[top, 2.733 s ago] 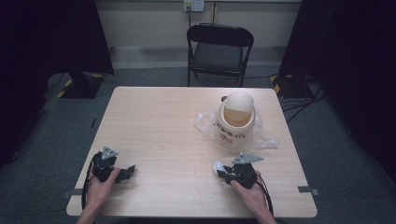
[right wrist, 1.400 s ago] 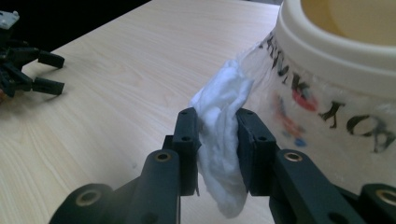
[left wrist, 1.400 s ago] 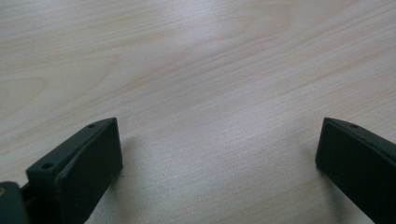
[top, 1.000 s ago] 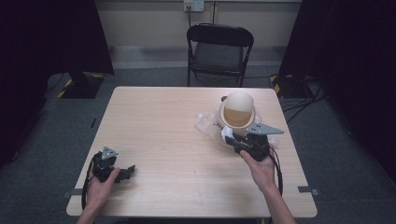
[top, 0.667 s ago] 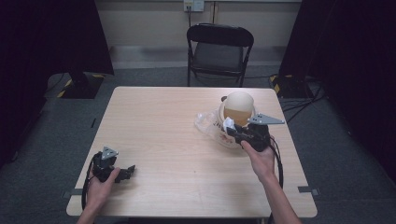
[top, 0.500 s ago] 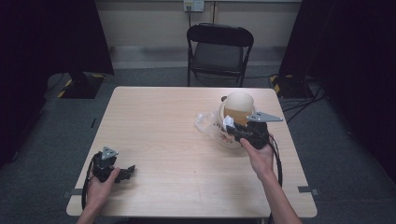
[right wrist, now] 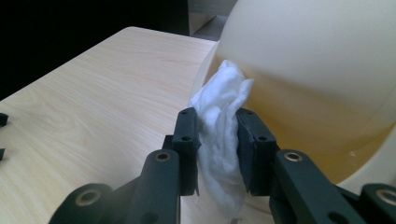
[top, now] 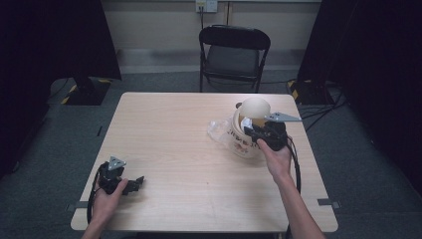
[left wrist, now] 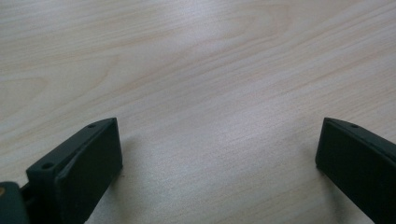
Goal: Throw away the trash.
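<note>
Carried forward from the near table edge, right gripper point(right wrist: 218, 154) clamps a white wad point(right wrist: 219, 140); bucket's point(right wrist: 317, 70) open mouth lies directly ahead.

Crumpled white cloth point(right wrist: 220, 135) at cream bucket point(right wrist: 322, 79) rim

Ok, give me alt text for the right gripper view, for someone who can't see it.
The right gripper is shut on a crumpled white tissue, held at the open mouth of a cream tub whose inside looks yellowish. The light wooden table stretches off to the left, with a dark background behind it.
</note>
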